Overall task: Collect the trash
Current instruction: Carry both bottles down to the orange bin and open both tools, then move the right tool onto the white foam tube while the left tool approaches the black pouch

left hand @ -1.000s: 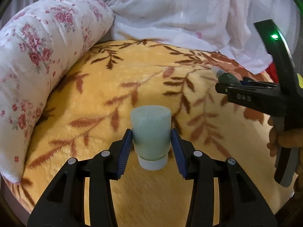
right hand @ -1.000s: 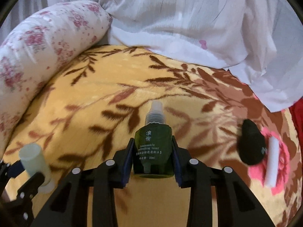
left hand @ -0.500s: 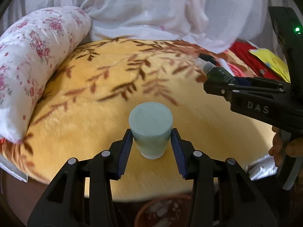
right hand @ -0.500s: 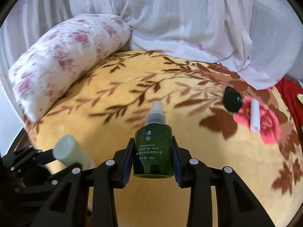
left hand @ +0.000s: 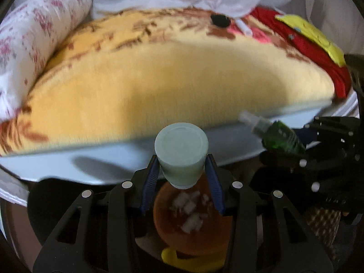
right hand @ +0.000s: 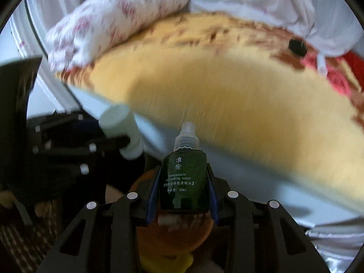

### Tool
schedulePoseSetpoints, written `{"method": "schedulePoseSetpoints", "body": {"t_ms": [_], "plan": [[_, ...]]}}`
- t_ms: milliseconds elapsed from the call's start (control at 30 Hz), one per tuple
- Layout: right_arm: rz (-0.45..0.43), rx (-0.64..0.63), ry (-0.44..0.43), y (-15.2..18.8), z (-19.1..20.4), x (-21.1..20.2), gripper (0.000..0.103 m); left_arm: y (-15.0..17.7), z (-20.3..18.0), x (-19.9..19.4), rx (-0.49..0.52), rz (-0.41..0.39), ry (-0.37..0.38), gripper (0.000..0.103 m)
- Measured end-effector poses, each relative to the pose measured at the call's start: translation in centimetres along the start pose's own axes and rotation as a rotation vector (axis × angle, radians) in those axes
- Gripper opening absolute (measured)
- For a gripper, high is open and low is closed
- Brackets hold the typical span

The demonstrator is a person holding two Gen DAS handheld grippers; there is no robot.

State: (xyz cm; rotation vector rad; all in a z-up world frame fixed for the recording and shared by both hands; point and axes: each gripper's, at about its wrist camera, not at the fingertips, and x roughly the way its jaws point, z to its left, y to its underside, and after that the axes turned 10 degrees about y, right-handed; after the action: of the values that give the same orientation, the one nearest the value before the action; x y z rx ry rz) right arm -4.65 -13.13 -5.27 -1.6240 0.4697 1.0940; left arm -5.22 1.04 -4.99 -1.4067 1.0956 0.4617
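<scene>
**Two containers hanging over the bin, release pending**

Left wrist view: the left gripper (left hand: 183, 182) is holding a pale green jar (left hand: 181, 151) upside down, its jaws pressing narrow on the jar's sides. The jar is sitting just past the edge of the bed (left hand: 159, 84) and above the orange bin (left hand: 193, 223), which is already showing white scraps inside. Off to the right, the right gripper (left hand: 295, 157) is carrying a green toner bottle (left hand: 281, 137). A black object (left hand: 219, 20) and a white stick (left hand: 243, 26) are lying far back on the blanket.

Right wrist view: the right gripper (right hand: 183, 195) is clamping the green toner bottle (right hand: 183, 182) upright, jaws narrow on its body, with the orange bin (right hand: 177, 234) showing directly beneath. The pale green jar (right hand: 120, 132) is hanging to the left.

To do this step well, each hand is probably best centring its item over the bin mouth before opening, and lowering a little so nothing is bouncing off the rim. Releasing one item at a time is likely helping avoid a collision between them.
</scene>
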Motion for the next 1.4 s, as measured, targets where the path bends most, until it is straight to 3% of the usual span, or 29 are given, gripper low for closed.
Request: {"method": "schedulePoseSetpoints", "body": {"t_ms": [167, 500, 533, 600, 700, 767, 1200, 1400], "plan": [[0.081, -0.010, -0.029, 3.4, 1.4, 1.2, 0.036, 2.1, -0.1, 0.2, 0.006, 0.046, 0.008, 0.041], [0.123, 0.019, -0.072, 4.6, 2.1, 1.4, 0.037, 3.5, -1.3, 0.0, 0.012, 0.083, 0.035, 0.041], [0.126, 0.024, -0.076, 4.7, 2.1, 1.3, 0.042, 3.6, -1.3, 0.0, 0.011, 0.086, 0.029, 0.042], [0.132, 0.030, -0.070, 4.9, 2.1, 1.1, 0.064, 3.5, -1.3, -0.2, 0.007, 0.082, 0.012, 0.050], [0.118, 0.034, -0.039, 4.8, 1.7, 0.7, 0.067, 3.2, -1.5, -1.1, 0.023, 0.039, -0.034, 0.068], [0.104, 0.036, -0.020, 4.7, 1.4, 0.4, 0.072, 3.0, -1.6, -1.6, 0.032, 0.015, -0.051, 0.071], [-0.015, 0.072, 0.038, 2.2, -0.8, -1.9, 0.074, -0.7, -0.7, -3.0, 0.019, -0.080, -0.102, 0.073], [-0.118, 0.119, 0.103, -0.4, -4.4, -3.6, 0.076, -3.5, -0.8, -2.6, 0.020, -0.109, -0.105, 0.073]]}}
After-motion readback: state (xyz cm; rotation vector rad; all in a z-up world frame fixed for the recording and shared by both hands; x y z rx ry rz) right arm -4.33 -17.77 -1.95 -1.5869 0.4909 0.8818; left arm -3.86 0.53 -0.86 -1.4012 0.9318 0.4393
